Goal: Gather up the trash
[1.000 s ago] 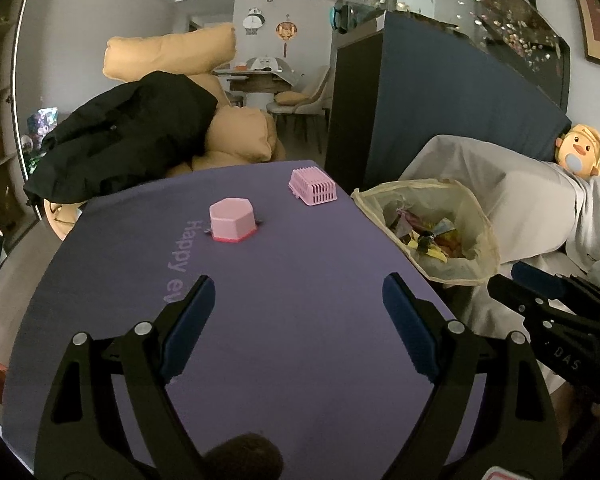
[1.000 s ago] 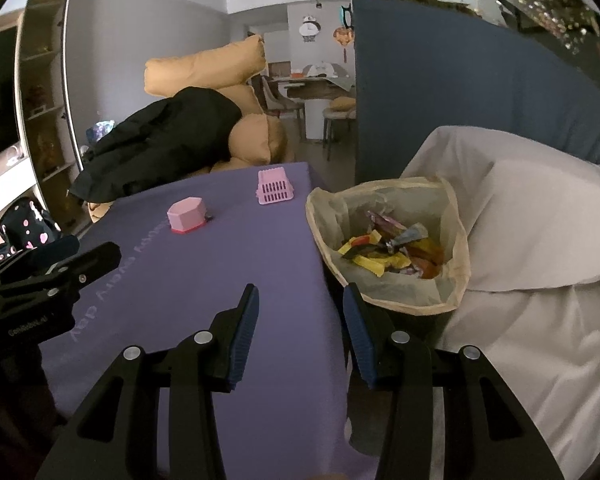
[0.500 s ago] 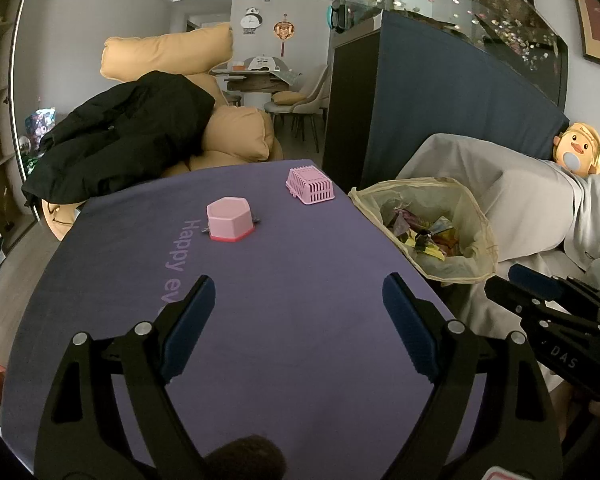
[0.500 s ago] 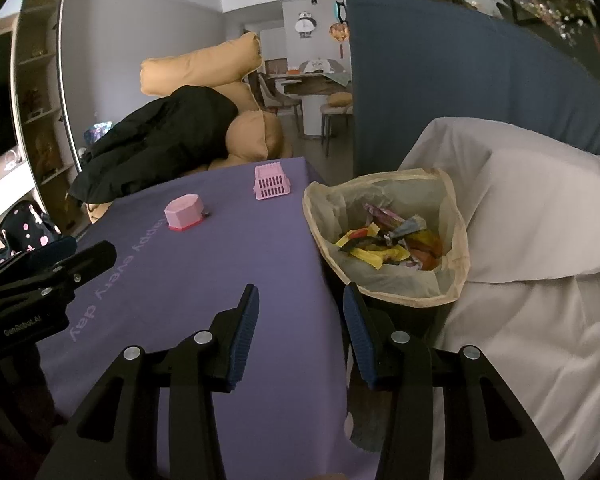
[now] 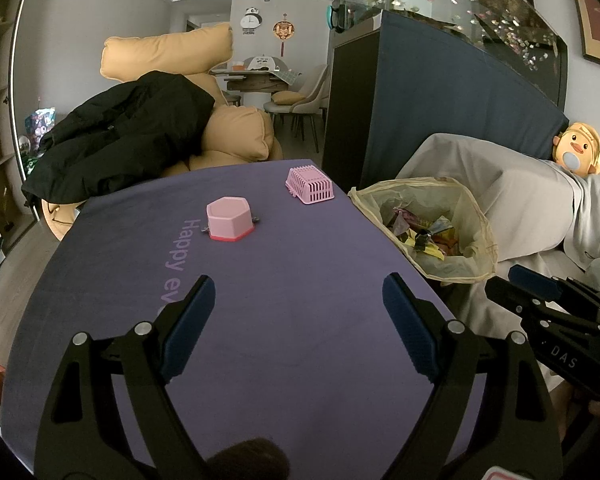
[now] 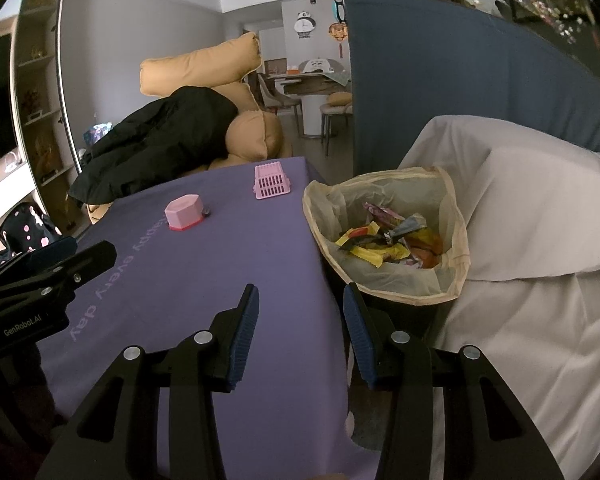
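Flanking released tools (image 5: 296,320) (image 6: 298,312): pink box (image 5: 229,219), pink basket (image 5: 310,185), bin bag (image 6: 452,208).

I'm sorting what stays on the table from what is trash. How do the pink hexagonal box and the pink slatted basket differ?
The pink hexagonal box has solid, closed walls; the pink slatted basket has slotted sides. The box is six-sided on a red base; the basket is rectangular and all pink. The box sits nearer the table's middle; the basket lies near the far corner, closer to the trash bag. Both are small, pink and rest on the purple cloth.
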Motion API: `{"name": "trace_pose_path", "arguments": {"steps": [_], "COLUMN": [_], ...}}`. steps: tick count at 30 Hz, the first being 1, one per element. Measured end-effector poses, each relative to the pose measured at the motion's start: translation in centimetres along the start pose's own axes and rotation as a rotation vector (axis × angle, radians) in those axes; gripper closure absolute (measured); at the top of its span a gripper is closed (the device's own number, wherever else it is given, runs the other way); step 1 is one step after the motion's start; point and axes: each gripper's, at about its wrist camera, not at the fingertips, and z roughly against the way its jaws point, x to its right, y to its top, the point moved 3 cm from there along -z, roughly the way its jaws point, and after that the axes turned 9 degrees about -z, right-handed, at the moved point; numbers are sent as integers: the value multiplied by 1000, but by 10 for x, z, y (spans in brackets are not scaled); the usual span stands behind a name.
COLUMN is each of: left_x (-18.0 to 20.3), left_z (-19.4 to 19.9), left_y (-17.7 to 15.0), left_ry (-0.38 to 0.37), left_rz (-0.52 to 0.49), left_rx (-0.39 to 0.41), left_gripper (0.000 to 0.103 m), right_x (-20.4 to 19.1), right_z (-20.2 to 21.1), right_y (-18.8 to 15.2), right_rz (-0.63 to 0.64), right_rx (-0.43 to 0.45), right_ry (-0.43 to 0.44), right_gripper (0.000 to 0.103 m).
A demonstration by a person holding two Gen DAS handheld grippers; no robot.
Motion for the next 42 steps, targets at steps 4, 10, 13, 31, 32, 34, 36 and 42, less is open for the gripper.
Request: {"name": "trace_pose_path", "arguments": {"steps": [4, 10, 13, 31, 32, 34, 36, 42], "left_x": [0, 0, 0, 0, 0, 0, 0, 2], "left_z": [0, 0, 0, 1, 1, 1, 1, 2], "left_y": [0, 0, -1, -2, -2, -2, -3, -2], "left_ry": [0, 0, 0, 1, 0, 1, -1, -3], "left_rz": [0, 0, 0, 1, 1, 1, 0, 1], "left_rx": [0, 0, 0, 1, 1, 1, 1, 0], "left_gripper": [21, 21, 22, 21, 21, 22, 22, 21], "right_x": [0, 1, 0, 1, 1, 1, 1, 1], "right_z": [0, 0, 0, 0, 0, 0, 0, 0], "right_y": [0, 0, -1, -1, -1, -1, -1, -1], "right_rz": [0, -2, -2, -4, -4, -4, -4, -6], "right_rx": [1, 1, 0, 3, 2, 3, 3, 5], "right_ry": [1, 1, 1, 0, 1, 0, 1, -2], "right_gripper": [61, 61, 61, 61, 61, 61, 61, 61]}}
